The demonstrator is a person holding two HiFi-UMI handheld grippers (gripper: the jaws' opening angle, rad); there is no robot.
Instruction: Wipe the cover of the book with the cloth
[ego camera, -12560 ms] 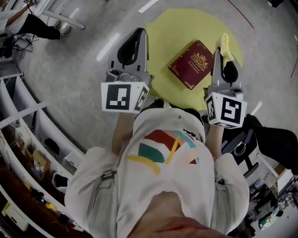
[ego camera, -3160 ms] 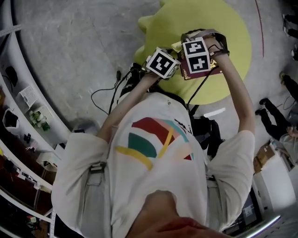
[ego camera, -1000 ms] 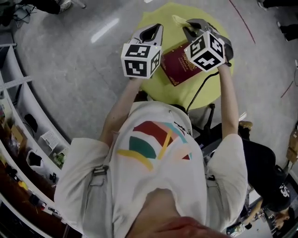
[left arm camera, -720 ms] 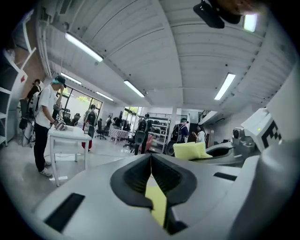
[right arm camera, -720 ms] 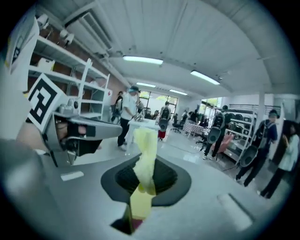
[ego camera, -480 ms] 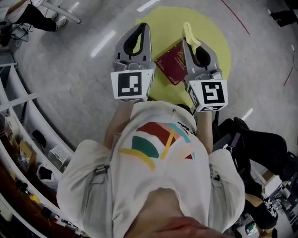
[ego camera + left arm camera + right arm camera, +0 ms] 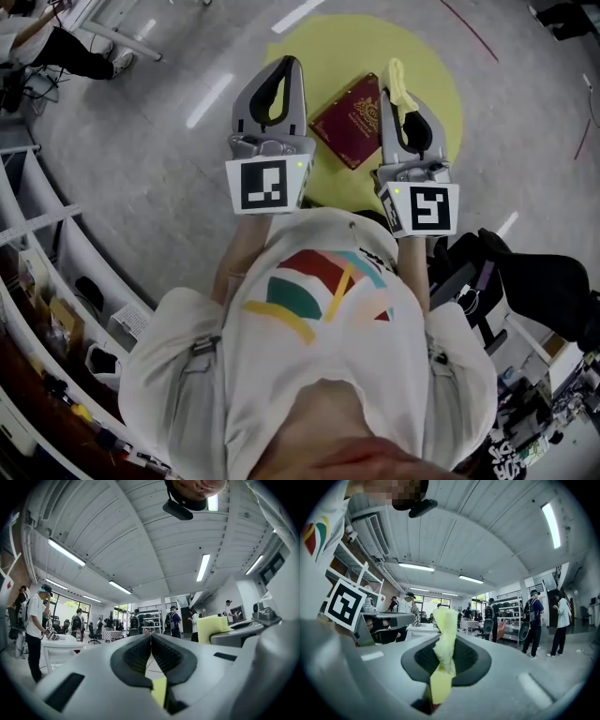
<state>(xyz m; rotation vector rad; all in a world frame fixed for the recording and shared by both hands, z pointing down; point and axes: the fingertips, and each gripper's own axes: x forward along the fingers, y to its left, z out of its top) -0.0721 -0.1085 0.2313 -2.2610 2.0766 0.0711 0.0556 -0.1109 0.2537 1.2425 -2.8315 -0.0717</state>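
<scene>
A dark red book (image 7: 350, 120) with gold ornament lies flat on the round yellow table (image 7: 328, 47). Both grippers are held up above it, level and side by side. My left gripper (image 7: 291, 64) sits left of the book, its jaws pressed together with nothing between them (image 7: 151, 637). My right gripper (image 7: 386, 71) sits over the book's right edge, shut on a crumpled yellow cloth (image 7: 397, 84). That cloth (image 7: 445, 641) sticks up out of the jaws of the right gripper (image 7: 443, 620). The left gripper view shows the cloth (image 7: 213, 628) off to the right.
Grey floor surrounds the small table. White shelving (image 7: 37, 234) curves along the left. A black chair and bags (image 7: 539, 281) stand at the right behind me. Several people (image 7: 532, 620) and desks show far across the room in both gripper views.
Both grippers have drawn back from the book toward my body and levelled out. The right one still holds the cloth. Since half a second ago they have barely moved.
</scene>
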